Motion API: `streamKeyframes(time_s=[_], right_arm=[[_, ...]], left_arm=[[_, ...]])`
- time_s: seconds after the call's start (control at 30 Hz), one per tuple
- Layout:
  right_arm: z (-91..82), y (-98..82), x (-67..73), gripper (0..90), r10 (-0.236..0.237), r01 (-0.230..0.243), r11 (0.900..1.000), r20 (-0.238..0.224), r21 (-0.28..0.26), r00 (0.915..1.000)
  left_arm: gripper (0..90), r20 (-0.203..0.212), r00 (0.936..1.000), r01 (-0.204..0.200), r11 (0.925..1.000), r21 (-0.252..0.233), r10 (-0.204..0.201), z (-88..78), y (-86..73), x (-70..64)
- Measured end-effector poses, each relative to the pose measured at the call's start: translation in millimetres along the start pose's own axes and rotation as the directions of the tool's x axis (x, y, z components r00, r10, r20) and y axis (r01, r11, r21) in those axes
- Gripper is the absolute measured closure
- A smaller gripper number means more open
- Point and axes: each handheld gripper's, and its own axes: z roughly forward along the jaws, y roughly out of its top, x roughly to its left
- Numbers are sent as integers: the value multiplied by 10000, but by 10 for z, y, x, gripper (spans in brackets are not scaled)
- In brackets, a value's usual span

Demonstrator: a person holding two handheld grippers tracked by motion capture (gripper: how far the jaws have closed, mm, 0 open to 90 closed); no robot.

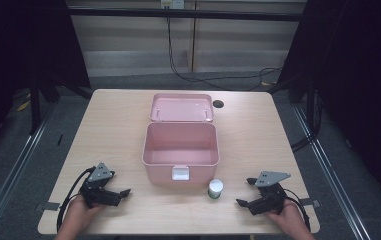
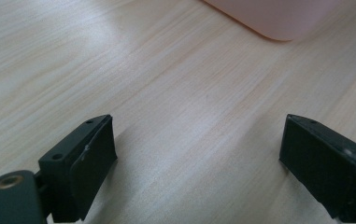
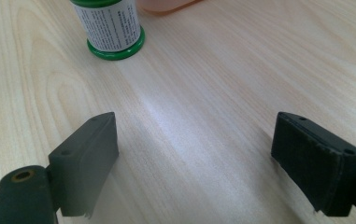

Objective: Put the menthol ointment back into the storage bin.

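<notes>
Here, both grippers rest low on the table (image 1: pixel 118 115), jaws spread wide and holding nothing.

The left gripper (image 1: pixel 119 194) lies near the front left corner; the right gripper (image 1: pixel 244 192) points at a small white bottle (image 1: pixel 215 188) with a green base, standing upright just beside the front wall of the open pink box (image 1: pixel 180 150).

Pink box (image 1: pixel 180 150) (green-trimmed white bottle (image 1: pixel 215 189))

A small white bottle (image 1: pixel 215 189) with green base stands upright near the table's (image 1: pixel 118 125) front edge, just beside the open pink box (image 1: pixel 180 150).
</notes>
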Motion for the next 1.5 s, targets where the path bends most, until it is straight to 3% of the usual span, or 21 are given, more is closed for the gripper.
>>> streamKeyframes(time_s=[0.13, 0.23, 0.3, 0.33, 0.37, 0.43, 0.47, 0.53, 0.6, 0.63, 0.67, 0.77, 0.9, 0.93, 0.97, 1.03, 1.17, 1.43, 1.5], right_arm=[[9, 30, 15, 141, 121, -124, 9998, 133, 179, 9998], [21, 124, 55, 142, 417, -448, 9951, 371, 886, 9984], [34, 206, 83, 157, 587, -622, 9878, 288, 1429, 9979], [50, 322, 125, 210, 840, -809, 9754, -61, 2049, 9965], [50, 322, 125, 210, 840, -809, 9754, -61, 2049, 9965], [61, 430, 187, 217, 918, -881, 9579, -7, 2734, 9958], [71, 513, 230, 215, 806, -782, 9445, 58, 3190, 9967], [66, 651, 306, 232, 533, -478, 9347, -59, 3522, 9986], [57, 787, 387, 236, 63, -16, 9308, -116, 3656, 9999], [60, 904, 471, 251, -418, 408, 9252, -53, 3772, 9991], [70, 936, 491, 252, -550, 506, 9230, 6, 3815, 9985], [119, 1032, 554, 270, -601, 519, 9143, 77, 4017, 9982], [212, 1117, 602, 290, -860, 710, 8907, 130, 4489, 9962], [212, 1117, 602, 290, -860, 710, 8907, 130, 4489, 9962], [252, 1156, 606, 298, -923, 776, 8815, 86, 4658, 9957], [286, 1197, 608, 312, -1034, 879, 8742, 63, 4776, 9946], [318, 1245, 588, 329, -946, 813, 8730, 35, 4809, 9955], [382, 1350, 534, 382, -744, 703, 8544, -127, 5148, 9971], [413, 1381, 522, 389, -583, 593, 8443, -186, 5325, 9981]], left_arm=[[101, 1, 10000, 0, 10000, -2, 0, 0, 0, 0], [101, 8, 10000, 0, 10000, -3, 0, 0, 0, 1], [101, 10, 10000, 2, 10000, -2, -2, 0, 0, 1], [101, 9, 10000, 10, 10000, -8, -10, 1, 0, 0], [101, 7, 10000, 17, 10000, -12, -17, 1, 0, 0], [101, 17, 10000, 76, 10000, -18, -76, 2, -1, -5], [101, 20, 9999, 110, 9999, -21, -110, 2, -2, -7], [101, 17, 9999, 116, 9999, -23, -116, 2, -2, -8], [101, 23, 10000, 53, 10000, 23, -53, 0, -2, -4], [101, 32, 10000, 59, 10000, 17, -59, 0, -2, -5], [101, 16, 10000, 14, 10000, 20, -14, 0, -1, -2], [101, 21, 10000, 50, 10000, 18, -50, 0, -2, -4], [101, 38, 10000, 56, 10000, 18, -56, 0, -1, -3], [101, 46, 10000, 56, 10000, 17, -56, 0, -1, -3], [101, 39, 10000, 55, 10000, 19, -56, 0, -2, -3], [101, 36, 10000, 58, 10000, 27, -58, -1, -2, -3], [101, 36, 10000, 55, 10000, 29, -55, -1, -1, -2], [101, 43, 10000, 60, 10000, 20, -60, -1, -1, -2], [101, 38, 10000, 56, 10000, 20, -56, -1, -1, -2]])
